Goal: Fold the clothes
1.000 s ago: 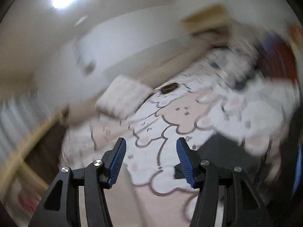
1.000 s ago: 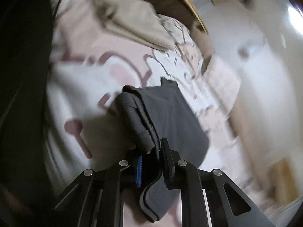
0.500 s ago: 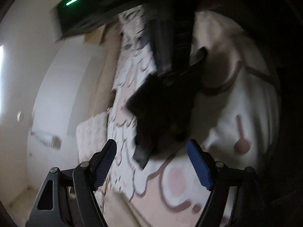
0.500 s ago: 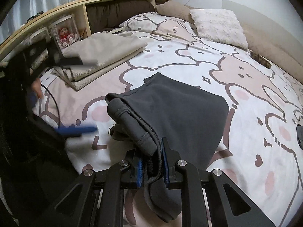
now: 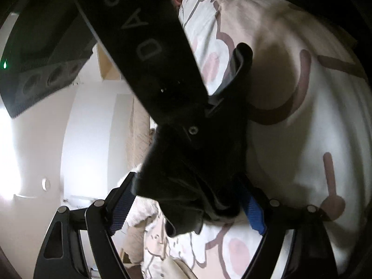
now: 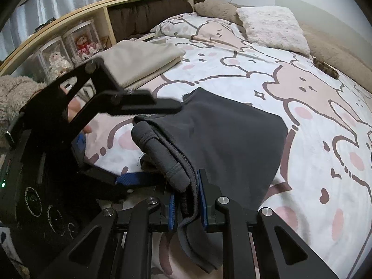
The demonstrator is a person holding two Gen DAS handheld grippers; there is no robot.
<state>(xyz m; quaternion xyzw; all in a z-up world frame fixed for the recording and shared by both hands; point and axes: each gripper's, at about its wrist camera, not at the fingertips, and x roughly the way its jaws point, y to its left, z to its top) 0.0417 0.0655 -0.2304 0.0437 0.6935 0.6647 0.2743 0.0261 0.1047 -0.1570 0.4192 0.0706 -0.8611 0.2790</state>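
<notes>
A dark grey garment [image 6: 227, 134] lies folded on the cartoon-print bedsheet [image 6: 309, 121]. Its thick rolled edge rises toward the camera. My right gripper [image 6: 187, 201] is shut on that edge, and a flap of cloth hangs below the pads. My left gripper [image 6: 158, 139] comes in from the left and is open. One finger [image 6: 148, 103] is above the rolled edge and one blue pad [image 6: 137, 177] is below it. In the left wrist view the garment [image 5: 186, 181] fills the gap of the left gripper [image 5: 187, 210]. The right gripper's black body [image 5: 144, 53] crosses above.
A folded beige cloth [image 6: 139, 62] lies at the back left of the bed. A fluffy white pillow [image 6: 272, 28] and a brown cushion [image 6: 216, 9] sit by the far wall. A wooden shelf [image 6: 104, 11] holds dolls in clear cases [image 6: 81, 44].
The left gripper has swung down from facing the room to the garment, and its open fingers now straddle the rolled edge. The right gripper has kept its hold.
</notes>
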